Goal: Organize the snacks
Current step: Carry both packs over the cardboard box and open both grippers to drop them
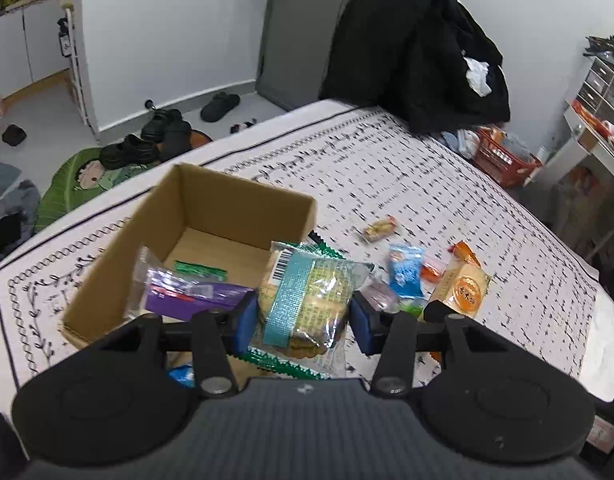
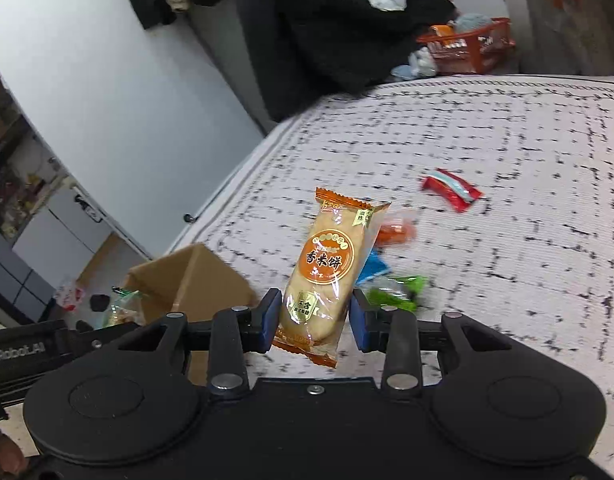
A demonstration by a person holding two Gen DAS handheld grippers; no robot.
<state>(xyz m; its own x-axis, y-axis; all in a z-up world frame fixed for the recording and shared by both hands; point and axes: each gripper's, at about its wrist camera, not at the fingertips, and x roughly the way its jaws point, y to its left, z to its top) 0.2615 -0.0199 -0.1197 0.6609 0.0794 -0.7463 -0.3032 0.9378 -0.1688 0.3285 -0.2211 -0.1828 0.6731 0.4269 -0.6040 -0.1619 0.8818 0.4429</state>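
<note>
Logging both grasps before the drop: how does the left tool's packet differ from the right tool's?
The green-edged clear pastry packet is broad and squarish; the orange rice cracker packet is narrow and long. The pastry packet hangs over the cardboard box corner; the cracker packet stands upright above the tablecloth. Both are gripped at their sides.

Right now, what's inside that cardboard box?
In the cardboard box, a purple packet leans at the near left, with a small green packet behind it on the bare floor. The near corner is hidden by the left tongs and their clear green-edged pastry pack.
</note>
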